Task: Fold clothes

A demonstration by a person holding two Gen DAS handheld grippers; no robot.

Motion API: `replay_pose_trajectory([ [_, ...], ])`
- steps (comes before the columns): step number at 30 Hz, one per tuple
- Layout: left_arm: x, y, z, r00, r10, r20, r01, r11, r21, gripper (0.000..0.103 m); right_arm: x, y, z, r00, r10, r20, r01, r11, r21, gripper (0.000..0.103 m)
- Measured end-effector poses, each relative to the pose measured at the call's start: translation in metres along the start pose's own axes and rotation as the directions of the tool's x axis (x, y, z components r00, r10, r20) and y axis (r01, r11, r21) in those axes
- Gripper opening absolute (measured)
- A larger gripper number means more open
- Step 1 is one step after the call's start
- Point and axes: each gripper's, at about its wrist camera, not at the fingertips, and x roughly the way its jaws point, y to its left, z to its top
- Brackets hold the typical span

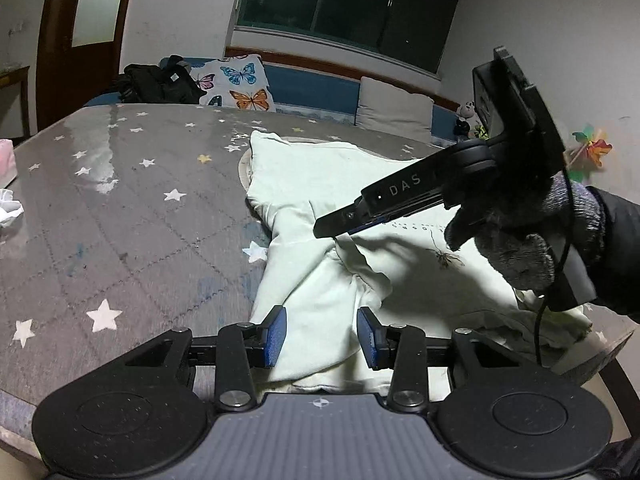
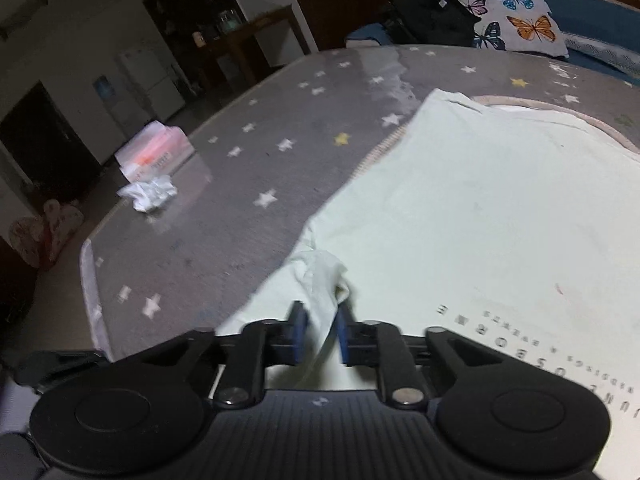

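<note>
Right now the shirt (image 1: 320, 208), pale green with printed lettering, lies spread on the table (image 1: 120, 208), its hem toward the far side and a bunched sleeve area near its middle. The right gripper (image 2: 320, 332) has its fingers closed narrowly on a pinch of that sleeve cloth (image 2: 320, 280), which stands up in a crumpled peak between the pads; in the left view the same gripper (image 1: 332, 228) reaches in from the right over the shirt, held by a gloved hand (image 1: 520, 236). The left gripper (image 1: 322, 334) hovers low over the near part of the shirt with its fingers wide apart and nothing between them. The step looks like folding the sleeve in over the body. To do it well, the pinch should stay firm but carry only the sleeve layer, so the body cloth beneath does not drag along; the lift should be low and the travel straight across the chest. The free gripper could pin the shirt flat beside the fold line, keeping the crease straight.
</note>
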Motion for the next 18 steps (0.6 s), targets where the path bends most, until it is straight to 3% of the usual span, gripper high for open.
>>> replay_pose_trajectory([
  [9,-0.017,0.005,-0.005,0.999,0.034,0.023,-0.033,0.999,-0.033,0.043,-0.016,0.029,0.02,0.985,-0.056,0.164,0.081,0.985,-0.155,0.024],
  [14,-0.026,0.012,-0.004,0.995,0.088,0.046,-0.085,0.994,-0.063,0.045,0.014,0.032,0.033,0.998,-0.004,0.067,0.016,0.983,-0.185,0.024],
  [18,-0.022,0.015,-0.008,0.996,0.082,0.022,-0.08,0.994,-0.079,0.043,0.035,0.031,0.035,1.0,-0.002,0.022,0.006,0.977,-0.214,0.024],
])
